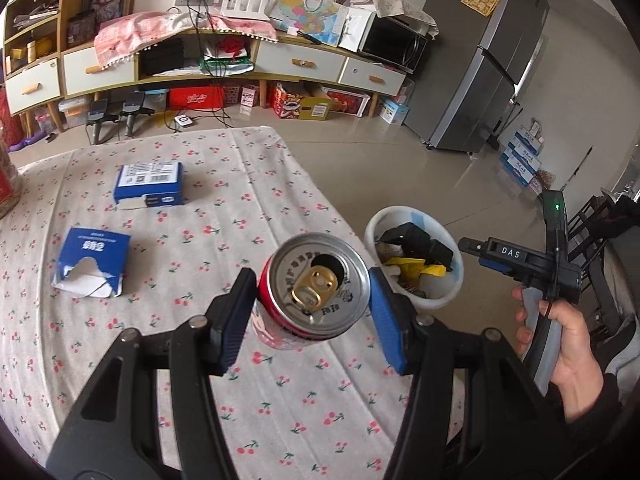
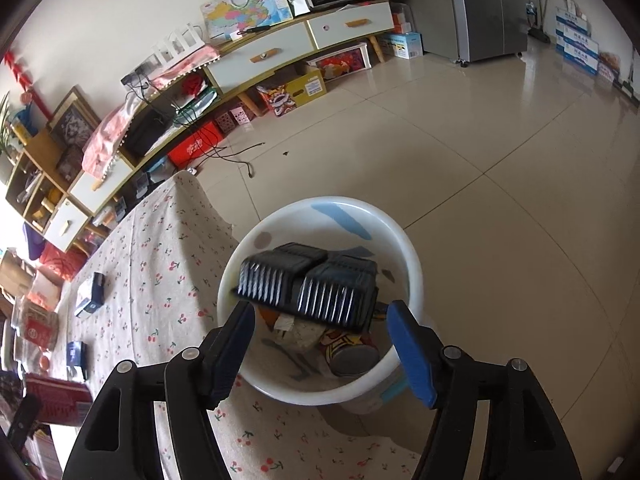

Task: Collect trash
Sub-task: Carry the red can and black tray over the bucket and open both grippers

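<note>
Left wrist view only: left gripper (image 1: 312, 308) jaws clamp opened red aluminium drink can (image 1: 316, 292) above flowered bench (image 1: 192, 248); hand (image 1: 560, 344) holds right gripper (image 2: 320, 344).
Right wrist view: jaws apart, empty, pointing down over white round plastic bin (image 2: 400, 240) with black ribbed plastic tray (image 2: 308, 284) inside.

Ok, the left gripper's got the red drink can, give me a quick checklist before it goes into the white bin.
1. Grip: left gripper is clamped on the opened red aluminium drink can: ok.
2. Can contents: whether liquid remains inside: cannot tell.
3. Bin placement: round white plastic bin sits past the edge of the floral-cloth table: ok.
4. Room in bin: ribbed black plastic tray covers much of the opening: not ok.
5. Right gripper hangs open and empty directly over the bin, in the can's way: not ok.
6. Remaining trash: two blue cardboard boxes on the table: not ok.
</note>
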The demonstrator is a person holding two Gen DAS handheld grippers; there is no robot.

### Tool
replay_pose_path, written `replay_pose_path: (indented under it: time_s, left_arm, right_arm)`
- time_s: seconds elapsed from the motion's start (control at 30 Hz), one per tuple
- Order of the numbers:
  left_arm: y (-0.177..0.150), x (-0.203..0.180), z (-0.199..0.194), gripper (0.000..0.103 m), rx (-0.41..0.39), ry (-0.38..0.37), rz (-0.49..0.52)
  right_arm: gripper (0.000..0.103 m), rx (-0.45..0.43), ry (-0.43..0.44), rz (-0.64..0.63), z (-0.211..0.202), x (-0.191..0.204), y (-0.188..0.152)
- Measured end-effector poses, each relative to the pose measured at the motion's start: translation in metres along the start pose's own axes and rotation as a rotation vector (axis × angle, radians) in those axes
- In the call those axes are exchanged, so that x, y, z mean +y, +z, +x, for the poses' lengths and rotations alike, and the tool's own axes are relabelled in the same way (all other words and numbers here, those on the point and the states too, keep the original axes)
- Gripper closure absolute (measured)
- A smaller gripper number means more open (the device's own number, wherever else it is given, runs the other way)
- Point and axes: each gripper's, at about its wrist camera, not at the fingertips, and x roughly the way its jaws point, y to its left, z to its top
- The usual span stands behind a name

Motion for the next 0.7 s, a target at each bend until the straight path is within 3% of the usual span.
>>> replay_pose_path:
  time_s: [0.43,0.7]
  left_arm:
    - [0.029,-0.087,0.080,0.045,0.055,-0.173,0.042]
    - [0.024,-0.112,0.121,0.045,0.110,-0.197,0.039]
  right_arm:
    - [0.030,0.010,0.002,0.087,-0.038,-0.047,-0.013]
    - [0.030,-0.016,-0.006,0.113,-0.050,-0.061,-0.015]
